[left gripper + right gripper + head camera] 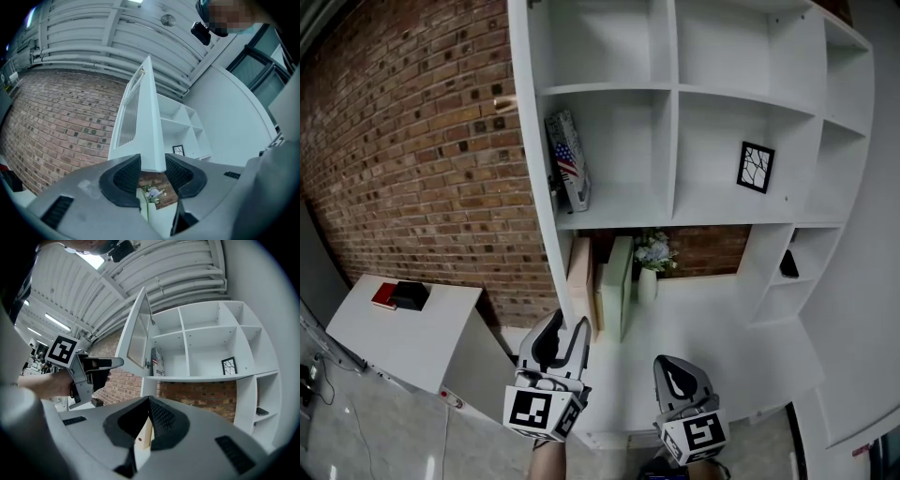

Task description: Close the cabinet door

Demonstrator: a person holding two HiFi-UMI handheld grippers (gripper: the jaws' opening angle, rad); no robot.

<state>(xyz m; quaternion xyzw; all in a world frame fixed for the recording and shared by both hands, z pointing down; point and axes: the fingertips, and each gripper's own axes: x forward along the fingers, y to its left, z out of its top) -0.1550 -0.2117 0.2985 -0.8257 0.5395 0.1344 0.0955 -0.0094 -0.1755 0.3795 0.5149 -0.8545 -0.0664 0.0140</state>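
The white shelf cabinet [675, 90] stands against the brick wall. Its door [530, 141] is swung open toward me, so the head view shows it edge-on at the unit's left side. My left gripper [567, 324] is at the door's lower corner. In the left gripper view the door [147, 122] runs up from between the two pads, both touching it, and the left gripper [152, 171] is shut on it. My right gripper [675, 367] hangs lower right over the white counter, apart from the door. Its jaws meet at the tips, so the right gripper [149, 401] is shut on nothing.
A flag-printed book [568, 161] and a framed picture [756, 167] sit on the shelves. A flower vase [649, 259] and upright boards [614, 281] stand in the recess below. A white side table [441, 328] at the left carries a red book and a black box [410, 294].
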